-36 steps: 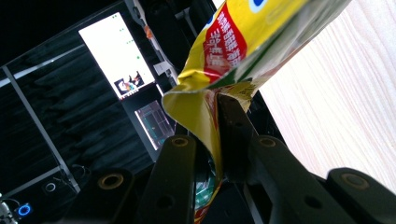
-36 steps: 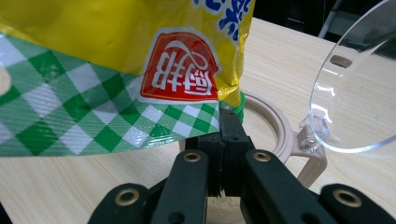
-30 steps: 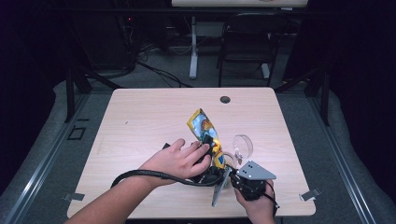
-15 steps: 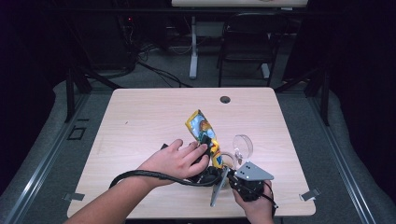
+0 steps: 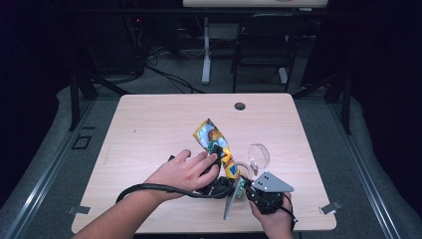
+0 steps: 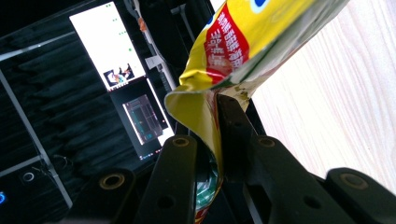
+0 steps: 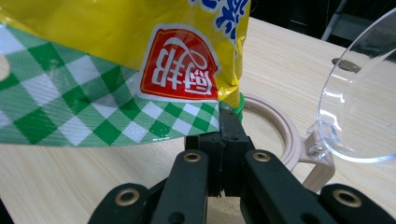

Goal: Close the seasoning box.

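Note:
A yellow snack bag with a green checked end rises at a slant above the light wood table. My left gripper is shut on one folded edge of the bag, and in the high view a hand covers that gripper. My right gripper is shut on the bag's lower corner, just below the red label. From above, the right gripper sits near the table's front edge under its grey plate.
A clear round lid hinged to a beige ring lies right of the bag, close to the right gripper. A cable grommet sits at the table's far edge. A chair and desk legs stand beyond the table. A lit monitor stands off the table.

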